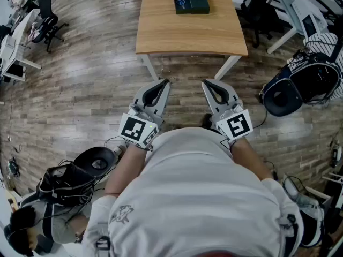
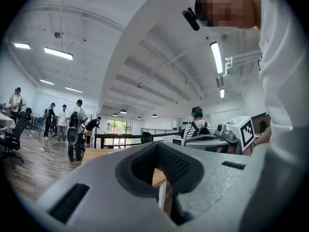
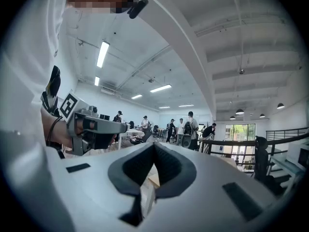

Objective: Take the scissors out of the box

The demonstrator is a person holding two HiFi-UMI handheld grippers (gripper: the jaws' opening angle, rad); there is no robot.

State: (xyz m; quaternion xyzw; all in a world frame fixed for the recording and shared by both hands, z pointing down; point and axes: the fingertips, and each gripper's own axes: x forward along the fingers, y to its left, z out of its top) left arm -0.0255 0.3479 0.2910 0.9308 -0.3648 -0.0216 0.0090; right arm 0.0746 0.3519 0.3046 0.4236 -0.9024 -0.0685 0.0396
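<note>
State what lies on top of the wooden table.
A dark blue box beside a dark green piece, near the table's far end. The box's contents are too small to identify.

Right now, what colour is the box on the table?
The box is dark green, best seen in the head view.

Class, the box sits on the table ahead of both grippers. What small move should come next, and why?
Probably step toward the wooden table: the box lies at its far end, well beyond the left gripper and right gripper, both shut and empty.
</note>
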